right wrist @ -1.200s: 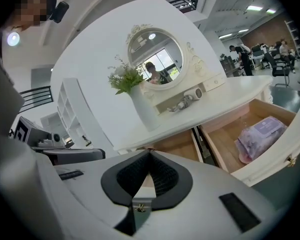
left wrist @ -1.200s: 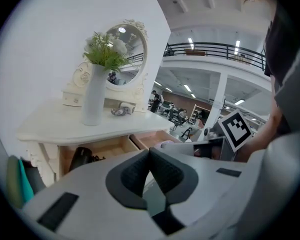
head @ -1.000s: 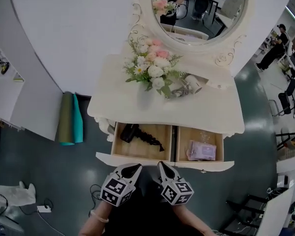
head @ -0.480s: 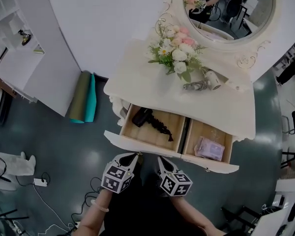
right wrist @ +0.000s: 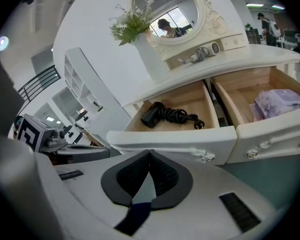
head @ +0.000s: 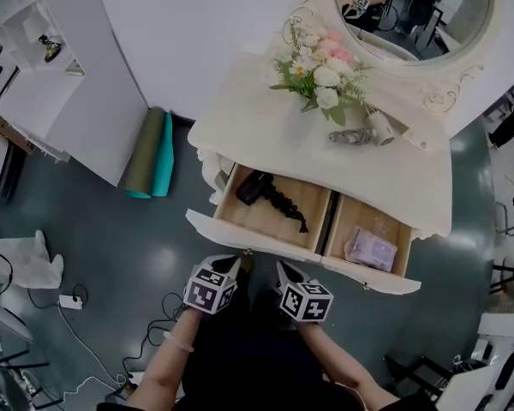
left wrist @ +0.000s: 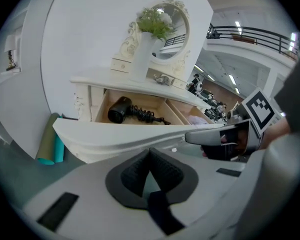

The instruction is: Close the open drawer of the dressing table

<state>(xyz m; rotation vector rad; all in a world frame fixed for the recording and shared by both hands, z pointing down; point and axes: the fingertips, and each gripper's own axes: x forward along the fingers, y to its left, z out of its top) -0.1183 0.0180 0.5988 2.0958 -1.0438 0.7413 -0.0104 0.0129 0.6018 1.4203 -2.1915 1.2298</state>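
Left drawer (head: pixel 240 236) standing open under the table (head: pixel 257 131), holding a hair dryer (head: pixel 251 187); right drawer (head: pixel 368 274) also hanging open, holding a packet (head: pixel 371 250); left gripper (head: pixel 231 265) and right gripper (head: pixel 283 269) hovering just before the fronts, jaws pressing together, empty

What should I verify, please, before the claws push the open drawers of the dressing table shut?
1. Left claw shut and empty: ok.
2. Right claw shut and empty: ok.
3. Hair dryer and cord wholly inside the left drawer: ok.
4. Purple packet below the rim of the right drawer: ok.
5. Claws touching the left drawer front: cannot tell.
6. Drawers closed: not ok, both stand open.
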